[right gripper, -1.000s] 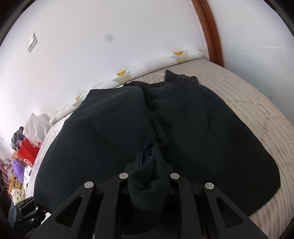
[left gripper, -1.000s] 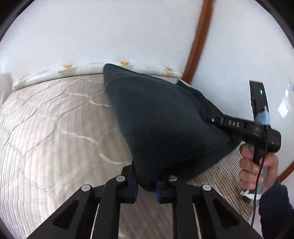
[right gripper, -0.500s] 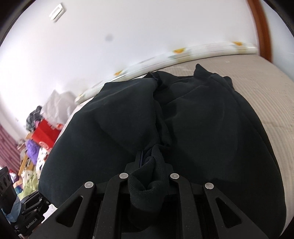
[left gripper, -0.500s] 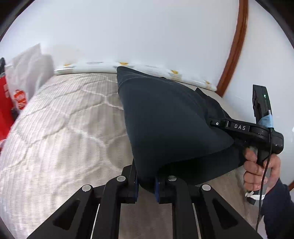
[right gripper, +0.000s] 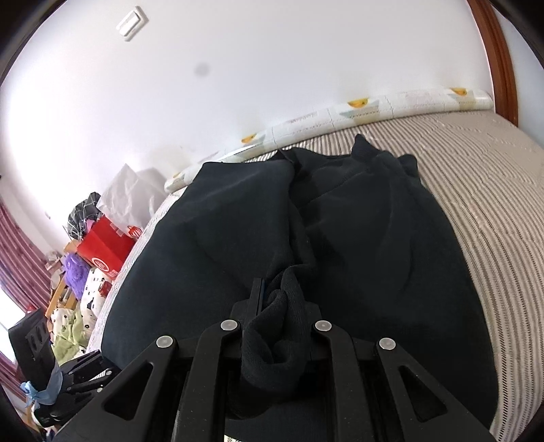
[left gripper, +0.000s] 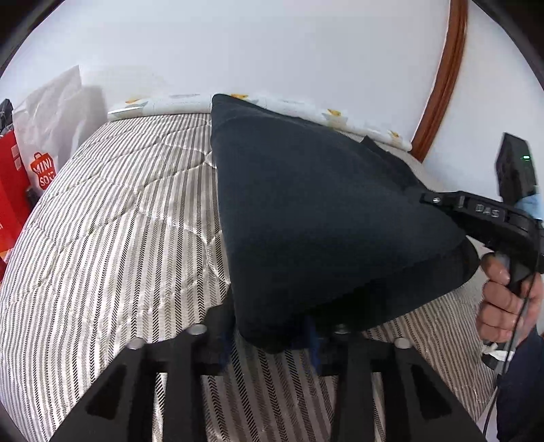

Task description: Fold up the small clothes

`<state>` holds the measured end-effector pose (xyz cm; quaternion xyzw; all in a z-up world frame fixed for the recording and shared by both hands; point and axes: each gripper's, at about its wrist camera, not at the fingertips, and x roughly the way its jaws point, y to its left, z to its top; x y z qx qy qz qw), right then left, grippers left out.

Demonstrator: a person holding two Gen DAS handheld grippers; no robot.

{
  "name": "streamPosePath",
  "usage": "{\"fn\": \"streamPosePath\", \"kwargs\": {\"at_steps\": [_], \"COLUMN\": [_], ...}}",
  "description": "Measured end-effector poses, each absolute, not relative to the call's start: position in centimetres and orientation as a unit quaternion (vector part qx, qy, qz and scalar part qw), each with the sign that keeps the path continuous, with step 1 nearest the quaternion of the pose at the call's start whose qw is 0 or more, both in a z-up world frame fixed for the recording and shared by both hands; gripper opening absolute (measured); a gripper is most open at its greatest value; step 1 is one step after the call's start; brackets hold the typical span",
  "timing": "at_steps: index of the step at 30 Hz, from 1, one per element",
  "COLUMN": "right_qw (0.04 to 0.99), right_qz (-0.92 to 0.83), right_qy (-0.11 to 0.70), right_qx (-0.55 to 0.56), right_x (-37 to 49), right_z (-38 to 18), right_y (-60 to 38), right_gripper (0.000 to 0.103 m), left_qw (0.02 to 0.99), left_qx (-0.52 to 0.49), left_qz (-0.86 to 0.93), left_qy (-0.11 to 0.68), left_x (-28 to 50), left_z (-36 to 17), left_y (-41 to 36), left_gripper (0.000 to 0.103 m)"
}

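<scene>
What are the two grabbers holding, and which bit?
Both hold the dark garment: the left gripper pinches a near corner, the right gripper a bunched edge.

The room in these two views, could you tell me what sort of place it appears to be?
Most likely a home bedroom. A striped quilted mattress sits against a white wall, a light switch is mounted on that wall, and shopping bags and piled belongings stand beside the bed.
</scene>
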<state>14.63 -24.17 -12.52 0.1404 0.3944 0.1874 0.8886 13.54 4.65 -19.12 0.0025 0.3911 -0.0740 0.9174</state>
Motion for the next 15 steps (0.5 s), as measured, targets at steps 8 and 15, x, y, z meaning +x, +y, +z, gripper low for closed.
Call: {"fn": "streamPosePath", "kwargs": {"at_steps": [8,15], "right_qw": [0.935,0.935], "right_qz": [0.157,0.080], "right_qy": [0.299,0.313], "right_qx": [0.111,0.148], "right_x": [10.8,8.4], "right_z": [-9.1,-11.2], "right_y": [-26.8,-33.9], "right_gripper": [0.011,0.011], "left_qw": [0.913,0.912], "left_qx": [0.001,0.050], "left_qz": [-0.083,-0.133], "left_qy": [0.400,0.385], "left_x": [13.6,12.5], "left_z": [-19.3,-19.2], "left_y": [4.8,2.0], "left_gripper": [0.049,0.060]}}
